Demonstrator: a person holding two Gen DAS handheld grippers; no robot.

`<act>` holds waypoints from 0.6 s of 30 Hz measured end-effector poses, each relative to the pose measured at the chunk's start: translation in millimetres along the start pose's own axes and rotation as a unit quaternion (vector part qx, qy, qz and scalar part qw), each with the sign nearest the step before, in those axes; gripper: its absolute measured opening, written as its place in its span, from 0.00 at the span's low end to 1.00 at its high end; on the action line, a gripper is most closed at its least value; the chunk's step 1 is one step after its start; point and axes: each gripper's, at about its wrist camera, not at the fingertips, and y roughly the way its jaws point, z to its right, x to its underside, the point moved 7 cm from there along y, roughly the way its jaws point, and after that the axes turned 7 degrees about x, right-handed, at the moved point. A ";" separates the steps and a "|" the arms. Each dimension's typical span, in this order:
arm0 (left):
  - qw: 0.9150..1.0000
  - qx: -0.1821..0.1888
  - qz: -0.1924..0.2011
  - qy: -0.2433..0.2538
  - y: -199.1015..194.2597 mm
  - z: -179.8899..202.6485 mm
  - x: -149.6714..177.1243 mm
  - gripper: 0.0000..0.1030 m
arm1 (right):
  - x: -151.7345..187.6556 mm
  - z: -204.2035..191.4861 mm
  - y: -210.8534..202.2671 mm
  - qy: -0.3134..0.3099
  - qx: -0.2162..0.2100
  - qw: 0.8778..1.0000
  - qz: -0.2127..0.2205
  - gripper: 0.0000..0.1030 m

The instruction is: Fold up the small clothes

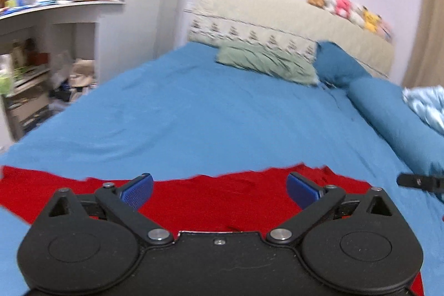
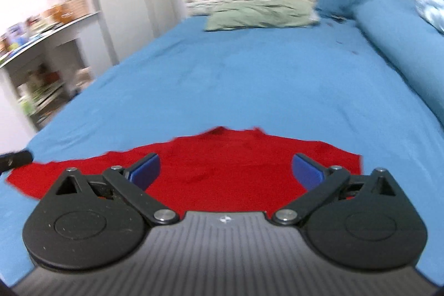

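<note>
My left fingers and right fingers both spread wide, nothing between them, red garment flat on the bed just below and ahead; I judge a fold laid, more folds likely left.

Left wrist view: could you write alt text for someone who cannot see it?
An open left gripper hovers over a red garment lying flat on a blue bedsheet. Pillows lie by the headboard.

Garment on bed near edge; pillow behind, shelves left.
</note>
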 end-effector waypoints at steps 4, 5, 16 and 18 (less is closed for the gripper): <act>0.999 -0.040 0.009 -0.030 -21.3 -48.5 -7.9 1.00 | -0.2 -49.5 -8.6 -0.024 -0.026 0.999 -0.006 1.00; 0.998 -0.051 0.011 -0.036 -25.5 -61.1 -8.6 1.00 | 2.0 -63.0 -7.8 -0.031 -0.032 0.999 -0.007 1.00; 0.981 -0.152 0.006 -0.124 -38.7 -215.7 34.6 0.92 | 45.0 -162.6 28.3 -0.055 -0.068 0.995 -0.051 1.00; 0.977 -0.151 -0.004 -0.149 -30.6 -238.7 48.8 0.86 | 52.4 -175.5 35.8 -0.060 -0.073 0.994 -0.059 1.00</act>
